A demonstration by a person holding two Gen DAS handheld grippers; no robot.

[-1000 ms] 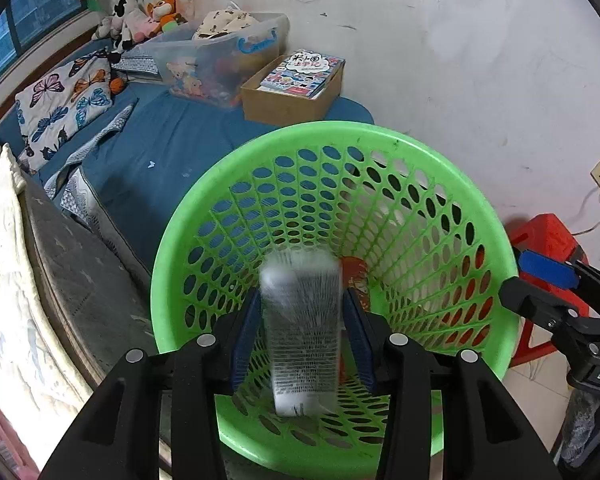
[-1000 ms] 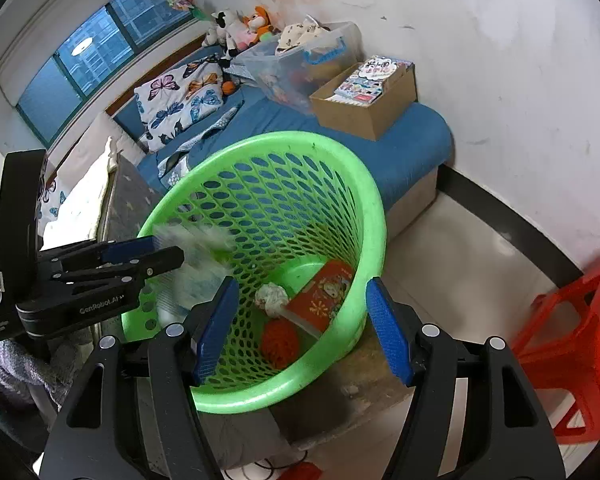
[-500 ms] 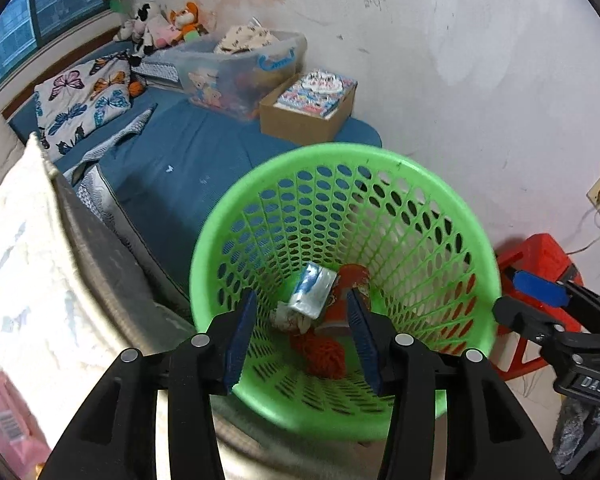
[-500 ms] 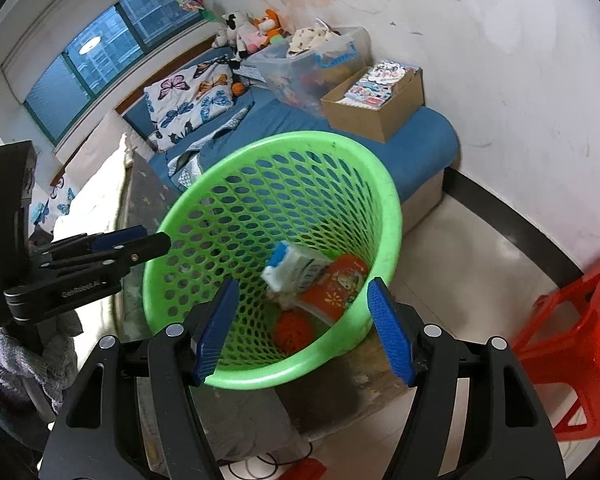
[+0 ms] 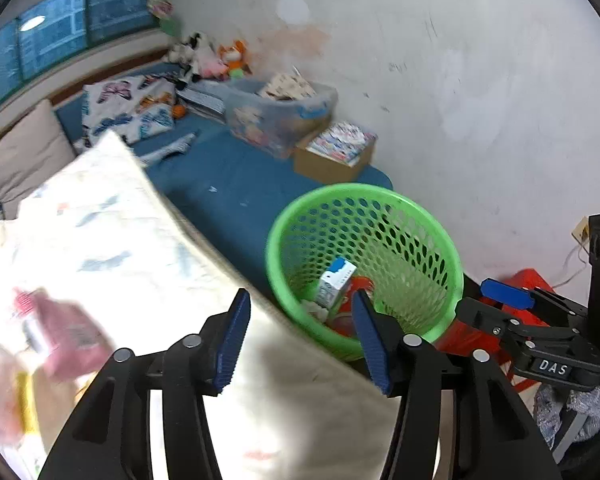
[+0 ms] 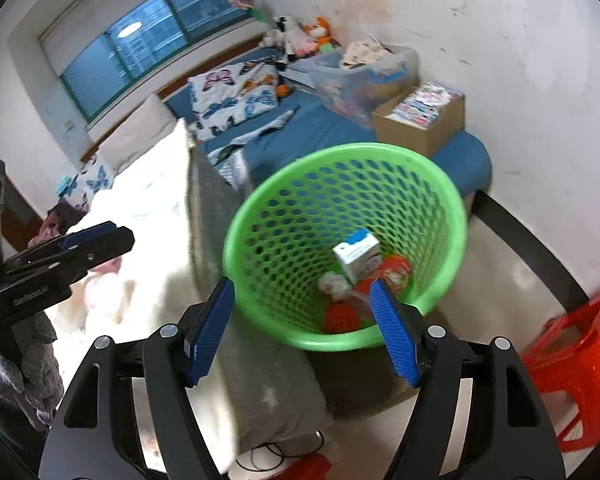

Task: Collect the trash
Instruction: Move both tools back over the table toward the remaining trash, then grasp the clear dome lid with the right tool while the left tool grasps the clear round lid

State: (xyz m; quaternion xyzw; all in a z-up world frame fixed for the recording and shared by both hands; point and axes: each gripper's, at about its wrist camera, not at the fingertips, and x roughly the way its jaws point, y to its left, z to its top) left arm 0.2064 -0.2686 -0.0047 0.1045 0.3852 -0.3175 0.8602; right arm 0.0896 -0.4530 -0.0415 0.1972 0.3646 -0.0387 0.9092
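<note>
A green perforated basket [image 5: 440,252] [image 6: 456,216] stands at the bed's foot corner and holds a white and blue carton [image 5: 336,282] [image 6: 358,254], a red packet [image 6: 396,270], an orange ball [image 6: 340,318] and crumpled paper [image 6: 334,284]. My left gripper [image 5: 300,338] hangs over the white quilt, left of the basket; its jaws are opening with nothing between them. My right gripper [image 6: 302,330] hovers in front of the basket's near rim, its jaws also opening and empty. Blurred pink wrappers [image 5: 66,336] lie on the quilt at the left.
A white quilt [image 5: 112,248] covers the near bed edge. A blue mattress [image 6: 320,136] carries a cardboard box of books [image 6: 420,116], a clear storage bin [image 6: 364,72], pillows and plush toys. A red plastic stool [image 6: 576,368] stands on the floor at the right.
The carton left my left gripper and landed in the basket. Both grippers pulled back and up from the basket, the left one swinging left over the quilt, and both spread wider.
</note>
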